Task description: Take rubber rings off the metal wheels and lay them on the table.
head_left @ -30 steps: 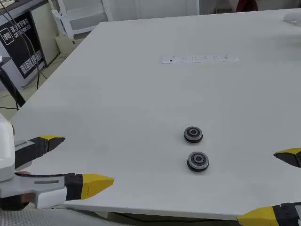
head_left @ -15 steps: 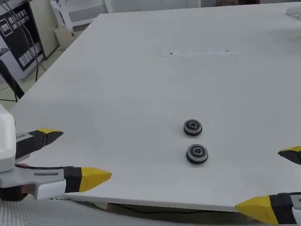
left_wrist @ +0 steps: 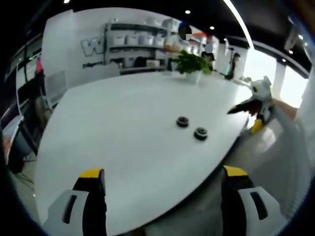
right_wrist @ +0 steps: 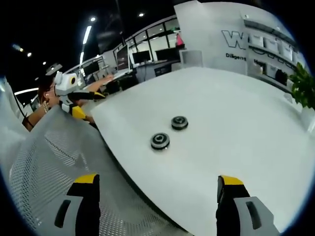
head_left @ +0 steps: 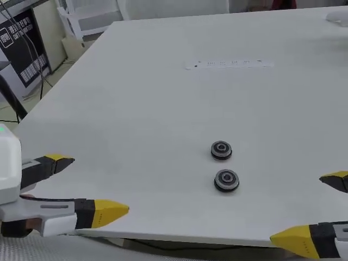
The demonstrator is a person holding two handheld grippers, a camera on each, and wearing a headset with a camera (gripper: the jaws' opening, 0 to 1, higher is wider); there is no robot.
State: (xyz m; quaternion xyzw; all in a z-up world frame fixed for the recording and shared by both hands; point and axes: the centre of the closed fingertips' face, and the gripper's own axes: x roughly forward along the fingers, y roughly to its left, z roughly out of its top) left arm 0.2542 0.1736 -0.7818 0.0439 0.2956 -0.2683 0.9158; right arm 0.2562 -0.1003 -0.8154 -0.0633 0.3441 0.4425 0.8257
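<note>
Left gripper: the yellow-tipped, grey-bodied left gripper point(head_left: 99, 184) is held over the near left edge of the bench, its jaws spread wide with nothing between them.
Right gripper: the matching yellow-tipped right gripper point(head_left: 296, 208) is held at the near right edge, likewise spread wide and empty.
Wheels: two small round grey metal wheels are seen lying flat between the grippers, well apart from both. The near wheel point(head_left: 226, 180) and the far wheel point(head_left: 221, 150) are set just beside each other, not touching.
Rings: the black rubber rings point(head_left: 217, 185) are seen as a dark band round each wheel, so both are taken to be still fitted.
Bench: the broad white bench point(head_left: 163, 109) carries the wheels close to its front edge, and a pale flush strip point(head_left: 228, 64) is set into it further back.
Change: over the last second very little is altered. The slight shift of the whole head view is put down to the camera. Both grippers are kept wide apart at the front edge, and the wheels are left where they lay.
Meaning: the task is judged to be at its very start. No ring is laid on the bench yet, and an approach to one wheel is still called for.
</note>
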